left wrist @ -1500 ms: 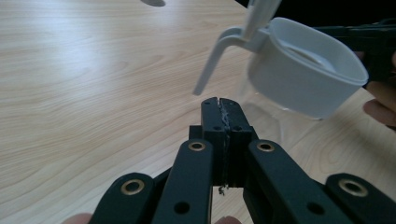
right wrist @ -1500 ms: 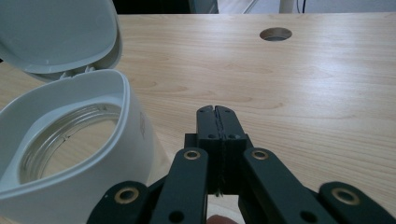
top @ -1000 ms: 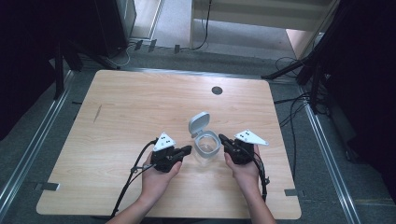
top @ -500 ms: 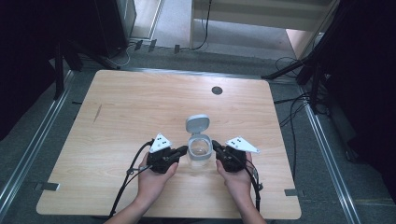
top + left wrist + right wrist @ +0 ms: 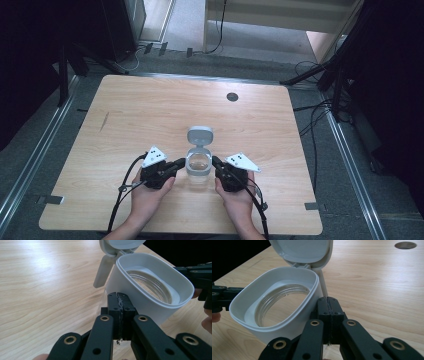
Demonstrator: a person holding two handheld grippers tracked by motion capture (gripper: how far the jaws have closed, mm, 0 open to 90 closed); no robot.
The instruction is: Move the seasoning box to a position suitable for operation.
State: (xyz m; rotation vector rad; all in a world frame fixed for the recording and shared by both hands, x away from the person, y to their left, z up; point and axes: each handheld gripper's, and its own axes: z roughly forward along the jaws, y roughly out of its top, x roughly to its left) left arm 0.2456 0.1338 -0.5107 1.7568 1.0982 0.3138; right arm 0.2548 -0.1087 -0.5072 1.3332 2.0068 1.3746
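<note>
A clear jar with a white collar (image 5: 198, 164) and a flip lid (image 5: 200, 135) standing open stands on the wooden surface (image 5: 150, 115), near its front edge, well this side of the round cable hole (image 5: 232, 96). The left tool (image 5: 176, 165) and the right tool (image 5: 218, 165) flank the jar, each with its jaws pressed together on nothing, tips just beside the collar (whether they touch it is hard to tell). To steady or shift the jar well, press evenly from both sides and keep low, so it doesn't tip.
</note>
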